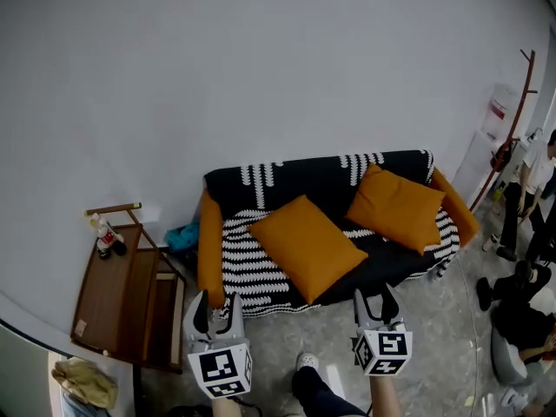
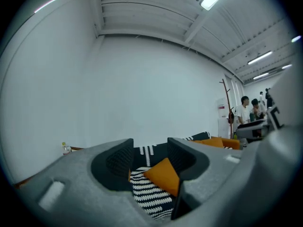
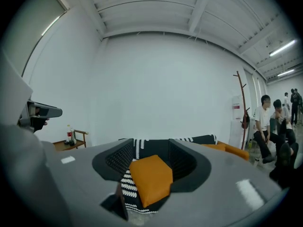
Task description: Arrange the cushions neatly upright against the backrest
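A sofa [image 1: 261,272] with a black-and-white striped cover and orange arms stands against the white wall. One orange cushion [image 1: 308,246] lies tilted on the seat's left half. A second orange cushion [image 1: 395,207] leans on the backrest at the right. My left gripper [image 1: 215,309] and right gripper [image 1: 375,302] hover over the floor in front of the sofa, both open with nothing between their jaws. In the left gripper view the near cushion [image 2: 163,174] shows far beyond the left gripper [image 2: 150,157]. In the right gripper view it [image 3: 150,178] shows beyond the right gripper [image 3: 150,157].
A wooden side table [image 1: 113,298] with a bottle [image 1: 106,235] stands left of the sofa, with a teal object [image 1: 182,235] between them. A coat rack [image 1: 512,111] and several people [image 1: 521,233] are at the right. My shoe [image 1: 308,363] is on the grey floor.
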